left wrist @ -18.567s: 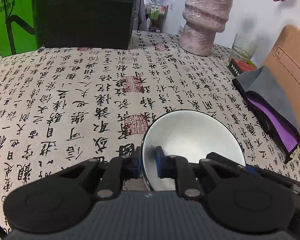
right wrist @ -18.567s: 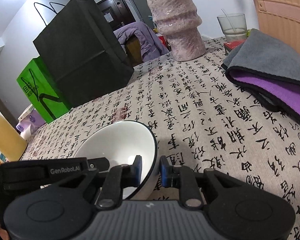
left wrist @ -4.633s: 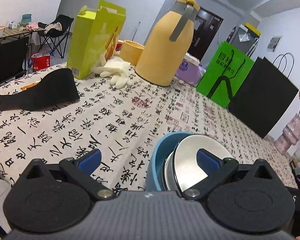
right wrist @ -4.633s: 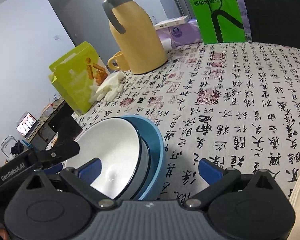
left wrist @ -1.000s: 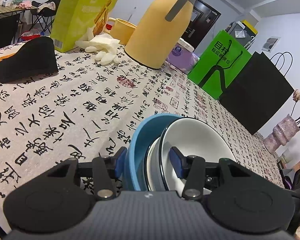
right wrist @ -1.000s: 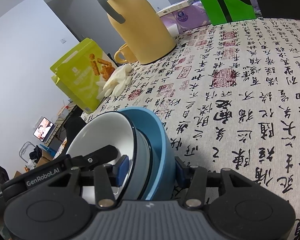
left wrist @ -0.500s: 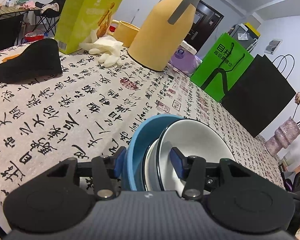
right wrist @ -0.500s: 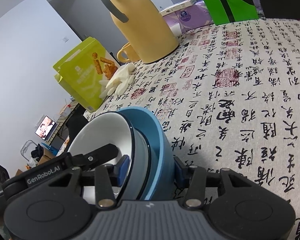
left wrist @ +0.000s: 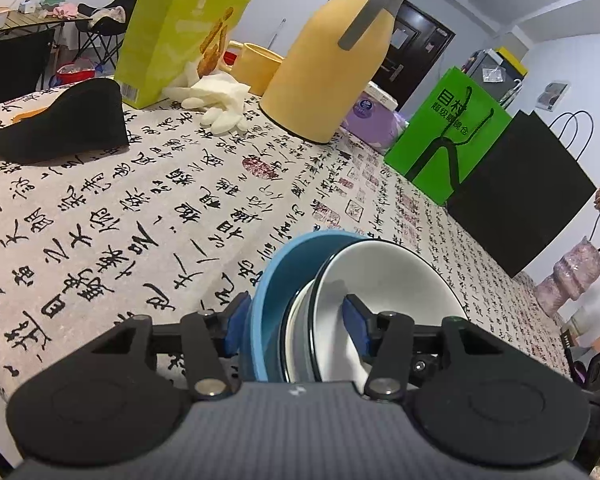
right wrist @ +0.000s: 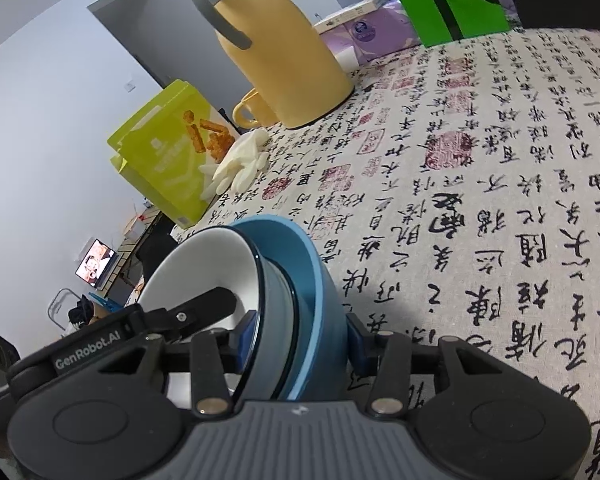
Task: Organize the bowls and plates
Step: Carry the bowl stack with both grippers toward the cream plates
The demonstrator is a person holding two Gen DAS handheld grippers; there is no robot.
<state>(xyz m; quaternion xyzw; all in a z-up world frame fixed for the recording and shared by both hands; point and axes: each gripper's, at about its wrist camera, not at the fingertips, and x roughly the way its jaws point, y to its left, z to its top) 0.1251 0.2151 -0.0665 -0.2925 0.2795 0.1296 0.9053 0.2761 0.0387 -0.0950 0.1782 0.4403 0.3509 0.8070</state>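
- Bowls are seen nested as one stack on the worktop [left wrist: 100, 208], which is covered by a cloth printed with black calligraphy and red seals.
- Outermost in the stack is the blue bowl [left wrist: 284, 276]; a grey bowl [right wrist: 274, 320] sits inside it, and the white bowl [left wrist: 384, 280] with a dark rim lies innermost.
- The stack is held near the worktop's front edge, tilted in both wrist views; whether it rests on the cloth cannot be told.
- The left gripper [left wrist: 296, 320] is clamped across one side of the stack, one blue pad against the blue bowl's outer wall, the other inside the white bowl.
- The right gripper [right wrist: 298, 338] is clamped on the opposite side in like manner: one pad inside the white bowl, one on the blue wall.
- Both sets of jaws are thus closed on the stacked rims.
- Well behind the stack a yellow thermos jug [left wrist: 332, 64] is noted, with a yellow mug [left wrist: 256, 64] beside it.
- A lime-green snack box [left wrist: 172, 28] stands left of the jug, with white gloves [left wrist: 220, 100] lying at its foot.
- A green paper bag [left wrist: 448, 132] and a black paper bag [left wrist: 528, 188] stand further right.
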